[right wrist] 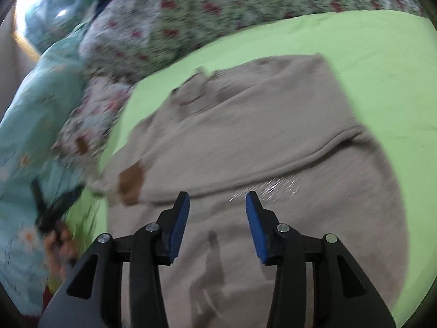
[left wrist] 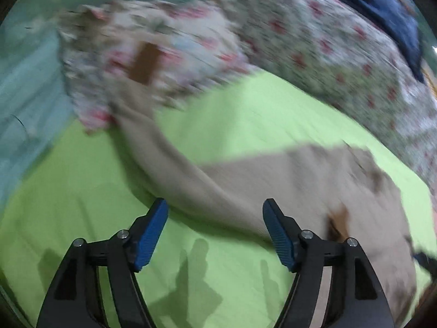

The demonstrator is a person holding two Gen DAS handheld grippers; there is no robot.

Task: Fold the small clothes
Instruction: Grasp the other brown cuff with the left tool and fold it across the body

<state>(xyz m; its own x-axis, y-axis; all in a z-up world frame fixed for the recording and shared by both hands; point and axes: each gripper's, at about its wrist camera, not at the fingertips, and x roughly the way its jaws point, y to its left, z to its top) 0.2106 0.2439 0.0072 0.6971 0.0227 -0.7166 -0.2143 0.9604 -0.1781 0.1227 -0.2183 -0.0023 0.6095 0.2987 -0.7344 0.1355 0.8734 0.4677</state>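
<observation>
- Garment: the beige top [right wrist: 245, 142] lay on the green sheet [right wrist: 382, 54], one fold already across it, a sleeve [left wrist: 153, 147] trailing toward the floral bedding [left wrist: 314, 35].
- Your left gripper [left wrist: 215, 235]: jaws wide apart, nothing between them, over bare sheet beside the sleeve.
- Your right gripper [right wrist: 217, 227]: jaws partly open, empty, above the top.
- Step, as judged: between folds; next called for regripping an edge, likely that sleeve.

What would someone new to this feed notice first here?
The beige fabric garment with a brown patch lies spread across the bright lime-green sheet, filling the middle of the right wrist view. Both black claws with blue pads, left and right, stand open above it, nothing between them. A floral-print quilt is bunched behind.
</observation>
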